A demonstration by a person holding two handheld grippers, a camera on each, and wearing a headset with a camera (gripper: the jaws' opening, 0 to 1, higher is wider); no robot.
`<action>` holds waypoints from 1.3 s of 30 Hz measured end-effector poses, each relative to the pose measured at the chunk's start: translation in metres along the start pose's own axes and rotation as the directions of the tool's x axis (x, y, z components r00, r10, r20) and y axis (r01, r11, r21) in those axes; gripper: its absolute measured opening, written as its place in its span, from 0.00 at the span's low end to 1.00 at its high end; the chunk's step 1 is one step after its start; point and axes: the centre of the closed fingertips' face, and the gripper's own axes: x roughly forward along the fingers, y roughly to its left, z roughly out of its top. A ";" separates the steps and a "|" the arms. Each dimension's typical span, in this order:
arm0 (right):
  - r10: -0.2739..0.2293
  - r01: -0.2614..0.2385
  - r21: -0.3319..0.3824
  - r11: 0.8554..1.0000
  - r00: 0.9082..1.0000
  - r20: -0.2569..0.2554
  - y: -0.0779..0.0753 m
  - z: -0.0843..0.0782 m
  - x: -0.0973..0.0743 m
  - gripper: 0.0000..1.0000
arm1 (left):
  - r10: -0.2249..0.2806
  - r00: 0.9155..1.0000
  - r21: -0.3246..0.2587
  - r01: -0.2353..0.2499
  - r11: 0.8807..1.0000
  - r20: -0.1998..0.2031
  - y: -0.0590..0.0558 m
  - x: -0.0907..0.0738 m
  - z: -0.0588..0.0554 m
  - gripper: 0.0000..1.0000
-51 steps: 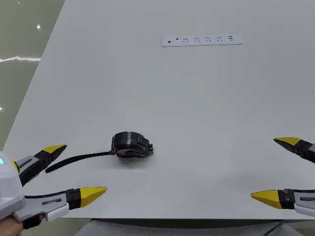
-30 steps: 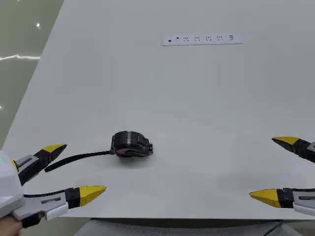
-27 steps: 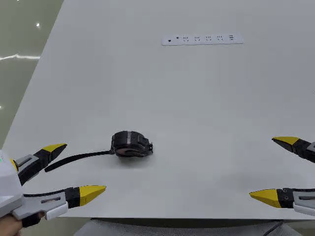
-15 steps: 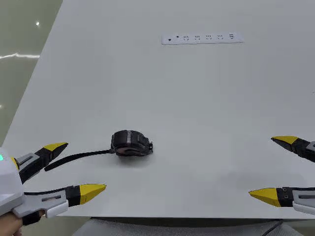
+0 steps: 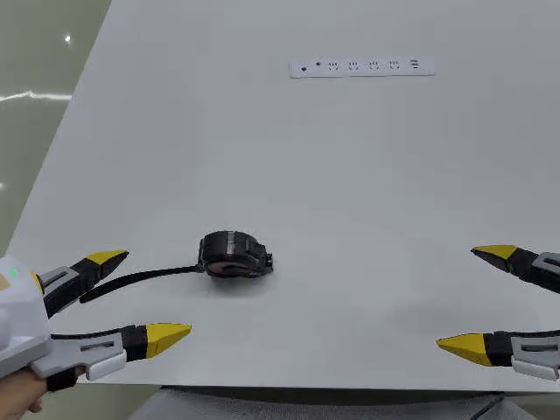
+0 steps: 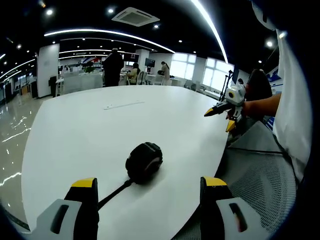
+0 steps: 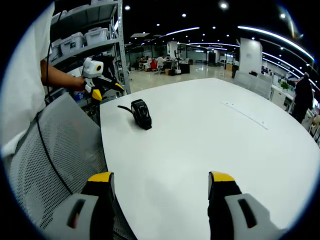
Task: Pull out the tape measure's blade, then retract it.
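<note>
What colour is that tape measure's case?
Black with a grey band; the tape measure shows best in the head view.

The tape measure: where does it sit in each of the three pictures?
Head view: tape measure, lower left of centre.
Left gripper view: tape measure, just below centre.
Right gripper view: tape measure, upper left of centre.
Shared landmark: the long white power strip.

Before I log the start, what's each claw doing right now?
Left claw: open, holding nothing.
Right claw: open, holding nothing.
</note>
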 end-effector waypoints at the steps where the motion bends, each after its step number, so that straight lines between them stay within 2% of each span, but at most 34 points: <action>1: 0.004 -0.004 -0.002 1.000 1.000 -0.001 0.000 0.000 0.001 0.77 | -0.004 1.000 0.003 0.004 1.000 -0.002 0.000 0.001 0.000 0.80; 16: 0.066 -0.067 -0.036 0.997 0.997 -0.027 0.000 0.003 0.029 0.72 | -0.066 0.997 0.071 0.069 0.995 -0.045 0.010 0.024 -0.001 0.75; 27: 0.112 -0.113 -0.025 0.993 0.993 -0.026 0.000 0.005 0.048 0.70 | -0.133 0.985 0.110 0.145 0.983 -0.110 0.008 0.041 -0.007 0.68; 39: 0.142 -0.142 -0.015 0.990 0.990 -0.013 0.000 0.013 0.064 0.66 | -0.166 0.976 0.145 0.186 0.972 -0.142 0.012 0.057 -0.005 0.64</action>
